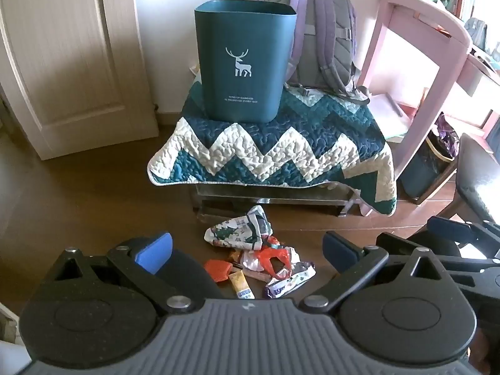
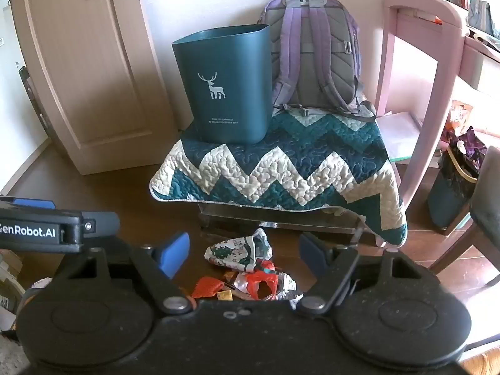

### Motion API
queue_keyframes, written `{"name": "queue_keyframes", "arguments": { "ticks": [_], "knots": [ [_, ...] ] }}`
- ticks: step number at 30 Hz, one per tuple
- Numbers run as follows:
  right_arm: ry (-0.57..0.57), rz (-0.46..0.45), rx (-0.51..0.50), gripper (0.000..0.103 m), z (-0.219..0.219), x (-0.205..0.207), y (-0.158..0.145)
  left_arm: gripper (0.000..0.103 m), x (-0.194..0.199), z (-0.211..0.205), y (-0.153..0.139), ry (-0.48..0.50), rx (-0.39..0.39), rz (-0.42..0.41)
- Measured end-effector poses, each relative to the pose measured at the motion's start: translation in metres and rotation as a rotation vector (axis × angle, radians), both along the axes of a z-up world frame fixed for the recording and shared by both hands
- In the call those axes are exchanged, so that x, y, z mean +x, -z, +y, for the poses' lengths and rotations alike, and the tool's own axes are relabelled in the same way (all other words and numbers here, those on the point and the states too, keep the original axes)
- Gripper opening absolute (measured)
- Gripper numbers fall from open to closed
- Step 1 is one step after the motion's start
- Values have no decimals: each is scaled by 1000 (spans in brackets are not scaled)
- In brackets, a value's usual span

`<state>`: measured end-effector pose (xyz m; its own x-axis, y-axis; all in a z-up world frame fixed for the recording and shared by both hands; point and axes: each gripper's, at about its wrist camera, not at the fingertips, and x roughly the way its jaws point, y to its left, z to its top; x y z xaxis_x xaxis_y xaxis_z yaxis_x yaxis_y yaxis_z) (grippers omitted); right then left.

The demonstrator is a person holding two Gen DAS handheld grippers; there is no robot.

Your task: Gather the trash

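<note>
A pile of trash lies on the brown floor in front of a low table. It holds a crumpled printed paper (image 1: 240, 231) (image 2: 240, 251), an orange plastic bag (image 1: 272, 256) (image 2: 262, 281), an orange wrapper (image 1: 218, 268) (image 2: 207, 286), a yellow tube (image 1: 240, 286) and a purple wrapper (image 1: 290, 281). A teal bin with a white deer (image 1: 245, 59) (image 2: 223, 87) stands upright on the quilted cloth (image 1: 268, 143) (image 2: 281, 168). My left gripper (image 1: 247, 253) hovers open above the pile and holds nothing. My right gripper (image 2: 243, 253) is open beside it, also with nothing in it.
A purple and grey backpack (image 1: 322, 31) (image 2: 315, 50) leans on the wall behind the bin. A pink desk frame (image 1: 437, 62) (image 2: 422, 78), a dark lined bin (image 2: 453, 187) and a chair (image 2: 481, 218) crowd the right. A closed door (image 2: 93, 78) is at the left.
</note>
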<state>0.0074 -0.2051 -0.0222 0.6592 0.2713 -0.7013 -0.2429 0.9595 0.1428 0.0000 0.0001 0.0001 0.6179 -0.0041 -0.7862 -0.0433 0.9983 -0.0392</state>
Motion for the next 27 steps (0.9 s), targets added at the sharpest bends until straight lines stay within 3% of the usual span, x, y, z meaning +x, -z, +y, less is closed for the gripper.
{"name": "queue_keyframes", "arguments": {
  "ticks": [27],
  "knots": [
    [15, -39, 25, 77, -7, -2, -6, 103, -1, 0, 3, -3, -11, 6]
  ]
}}
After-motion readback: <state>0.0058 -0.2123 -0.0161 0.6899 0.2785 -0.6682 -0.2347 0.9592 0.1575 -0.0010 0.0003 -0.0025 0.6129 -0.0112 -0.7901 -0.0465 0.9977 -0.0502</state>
